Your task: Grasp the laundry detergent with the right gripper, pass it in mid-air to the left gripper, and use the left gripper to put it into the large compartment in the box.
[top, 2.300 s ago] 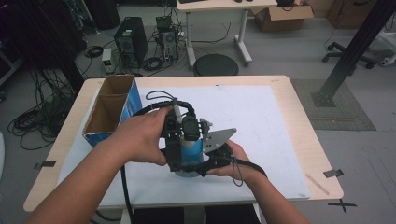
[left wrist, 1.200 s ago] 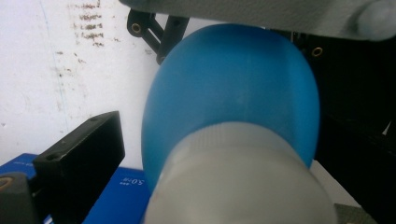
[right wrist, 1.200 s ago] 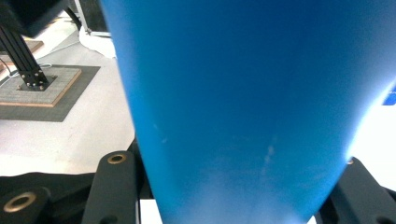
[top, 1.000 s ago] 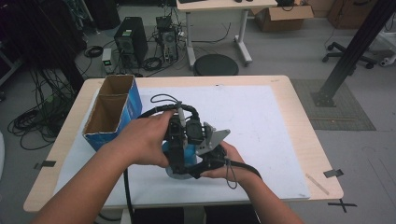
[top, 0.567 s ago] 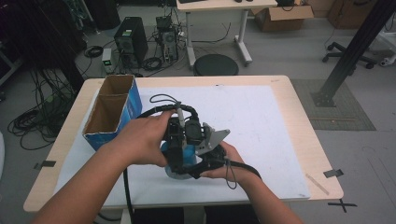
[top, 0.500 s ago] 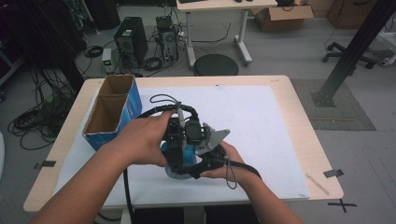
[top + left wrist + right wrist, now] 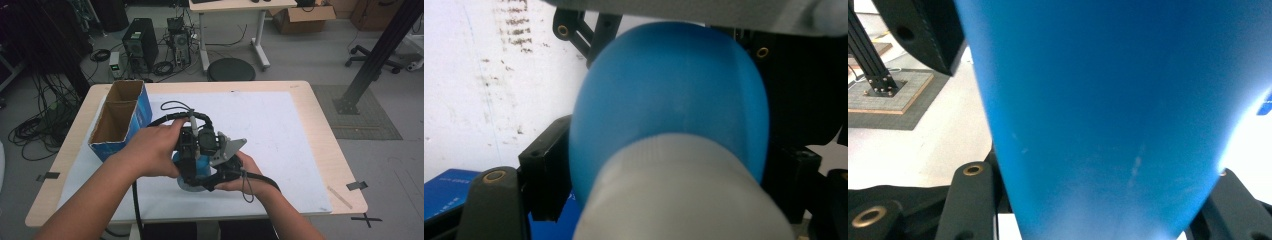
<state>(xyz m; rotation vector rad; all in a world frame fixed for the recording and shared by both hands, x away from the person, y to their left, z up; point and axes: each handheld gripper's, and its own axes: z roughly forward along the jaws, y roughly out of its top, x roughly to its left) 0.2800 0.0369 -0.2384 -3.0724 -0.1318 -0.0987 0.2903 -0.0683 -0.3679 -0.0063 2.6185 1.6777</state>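
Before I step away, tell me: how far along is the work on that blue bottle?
Done: the right tool is clamped on the blue bottle. In hand: the left tool has just been closing its jaws around the white cap, not yet pressing it. Left: the cap is still on, probably to be gripped and removed.

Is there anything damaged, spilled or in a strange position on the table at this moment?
Nothing stands out. The blue bottle with its white cap looks whole, held between the left tool and the right tool, with no spill seen on the white sheet. The blue cardboard box stands upright at the left edge.
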